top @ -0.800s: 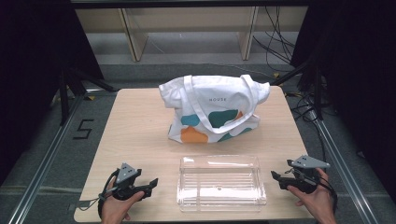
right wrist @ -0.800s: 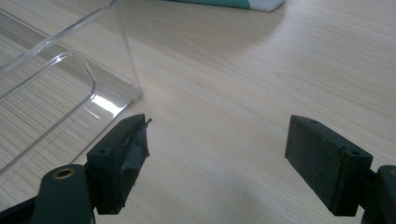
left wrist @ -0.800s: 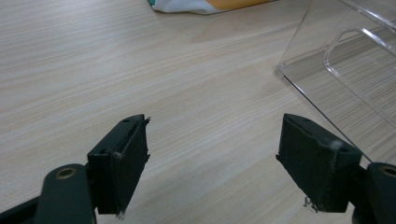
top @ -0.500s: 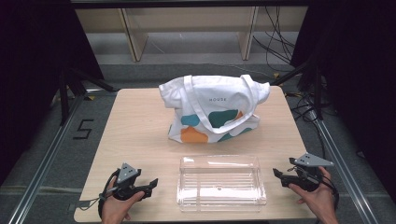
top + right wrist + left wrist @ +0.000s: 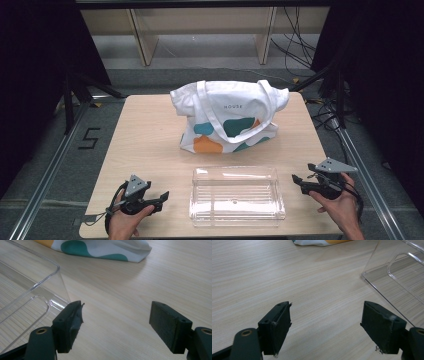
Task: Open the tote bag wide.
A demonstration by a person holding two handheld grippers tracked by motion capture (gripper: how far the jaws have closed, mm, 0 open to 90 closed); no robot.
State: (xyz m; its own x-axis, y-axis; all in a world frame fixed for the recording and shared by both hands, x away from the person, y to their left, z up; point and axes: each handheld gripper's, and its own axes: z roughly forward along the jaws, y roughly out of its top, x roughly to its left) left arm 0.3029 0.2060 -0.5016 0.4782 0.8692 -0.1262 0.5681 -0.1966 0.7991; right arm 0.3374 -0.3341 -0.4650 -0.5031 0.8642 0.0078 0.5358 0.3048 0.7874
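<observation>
A white tote bag [image 5: 227, 117] with teal and orange patches lies on the wooden table [image 5: 145, 130], past its middle. A clear plastic box [image 5: 236, 200] sits empty near the front edge. My left gripper [image 5: 162, 197] rests low on the table to the left of the box, open, its jaws pointing right at the box. My right gripper [image 5: 297, 181] is held to the right of the box, open, pointing left. In the left gripper view the open gripper [image 5: 327, 315] has bare wood between its jaws, with the box corner [image 5: 397, 277] ahead. The right gripper [image 5: 116, 315] likewise holds nothing, with the box [image 5: 27, 285] and bag [image 5: 105, 248] beyond.
Wooden shelving legs [image 5: 142, 40] and cables [image 5: 300, 45] stand on the floor behind the table. Metal rails [image 5: 50, 165] run along both sides of the table. Bare wood lies between the bag and the box.
</observation>
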